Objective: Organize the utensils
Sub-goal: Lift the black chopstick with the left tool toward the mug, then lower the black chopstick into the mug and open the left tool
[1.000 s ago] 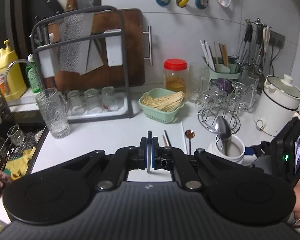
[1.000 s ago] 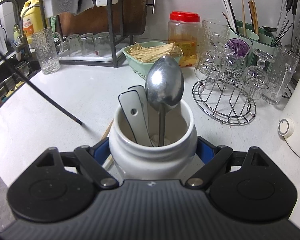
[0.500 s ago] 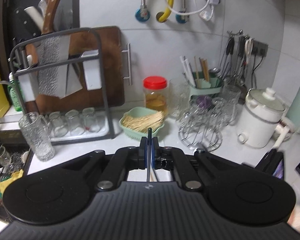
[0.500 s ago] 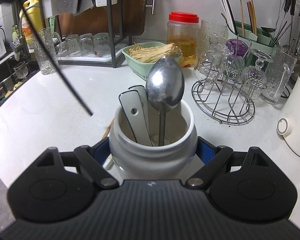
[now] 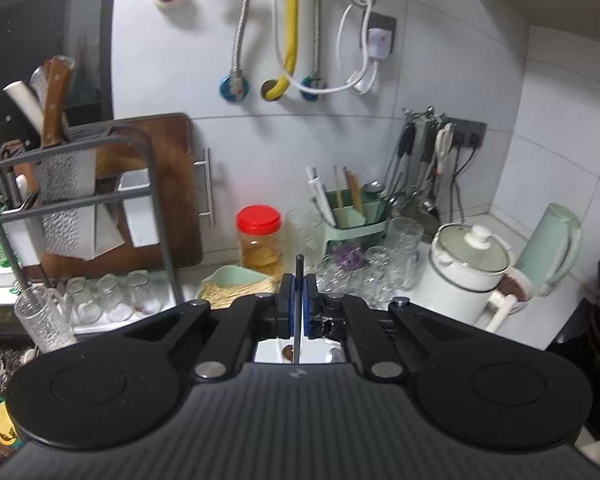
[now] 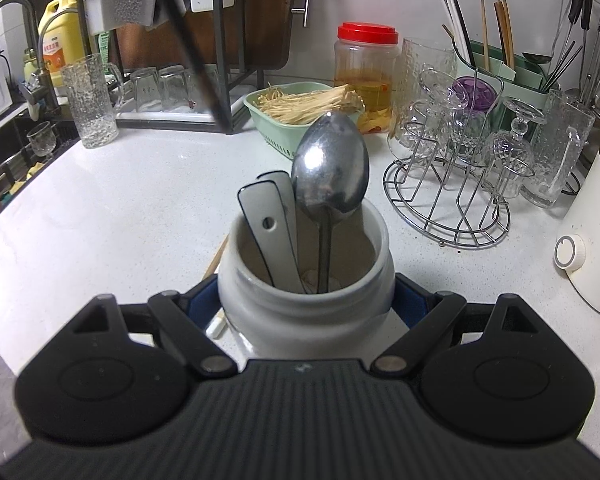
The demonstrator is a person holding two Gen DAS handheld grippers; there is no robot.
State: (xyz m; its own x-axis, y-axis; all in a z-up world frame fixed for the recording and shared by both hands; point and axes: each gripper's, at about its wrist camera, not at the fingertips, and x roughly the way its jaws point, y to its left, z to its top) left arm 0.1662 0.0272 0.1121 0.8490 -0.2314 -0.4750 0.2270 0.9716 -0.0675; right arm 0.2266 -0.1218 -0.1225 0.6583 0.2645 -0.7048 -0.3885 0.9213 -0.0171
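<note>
Your left gripper (image 5: 299, 300) is pinching a black chopstick (image 5: 298, 308) between pressed-together fingers; your right gripper (image 6: 306, 300) is clamping the white jar (image 6: 304, 316) holding a spoon (image 6: 331, 172).

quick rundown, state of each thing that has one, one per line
left gripper: jaws shut on thin black chopstick, held off the counter
right gripper: jaws shut on white ceramic jar
white ceramic jar: upright, lidless, holding steel spoon
red-lidded plastic jar: closed
white cooker pot: lid on
</note>
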